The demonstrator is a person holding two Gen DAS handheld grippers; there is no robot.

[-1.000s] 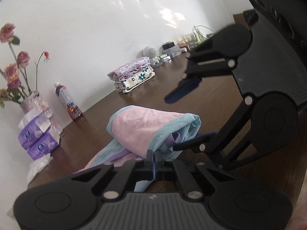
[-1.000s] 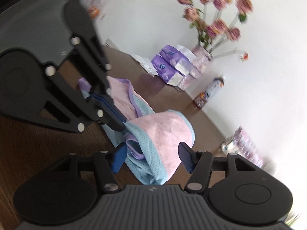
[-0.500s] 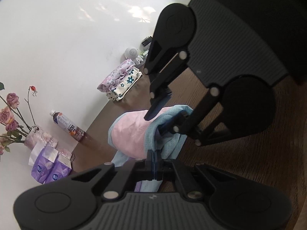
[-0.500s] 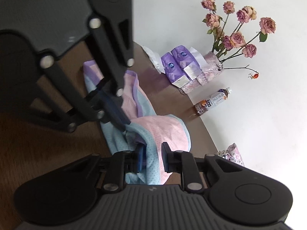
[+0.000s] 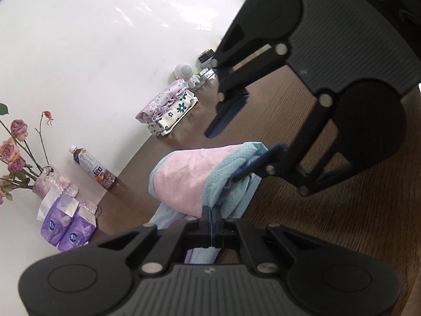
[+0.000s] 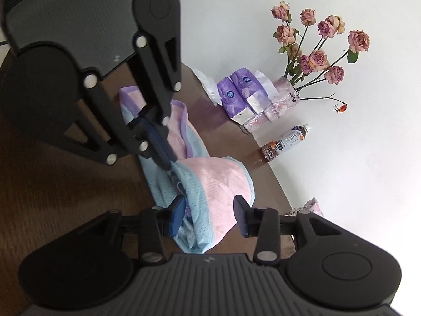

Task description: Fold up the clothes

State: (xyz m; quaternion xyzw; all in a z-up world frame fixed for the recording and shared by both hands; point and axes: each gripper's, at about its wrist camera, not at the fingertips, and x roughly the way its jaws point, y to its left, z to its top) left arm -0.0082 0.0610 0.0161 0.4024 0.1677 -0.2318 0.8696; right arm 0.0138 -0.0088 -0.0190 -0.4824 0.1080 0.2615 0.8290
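Your left gripper [image 5: 211, 220] is clamped on the pink-and-blue garment [image 5: 189, 176], which is humped on the table [image 5: 302, 210]. Your right gripper [image 6: 208, 214] is spread around its bunched end at six o'clock. Close squarely on every layer, then draw evenly.

The left wrist camera looked along its own fingers from just above the table [image 5: 329, 218], close to the garment [image 5: 189, 179], facing the wall. The right wrist camera sat equally close on the garment's other side, tilted. Both views shared the garment, the bottle [image 6: 285, 142], the flowers [image 6: 318, 58] and each other's gripper.
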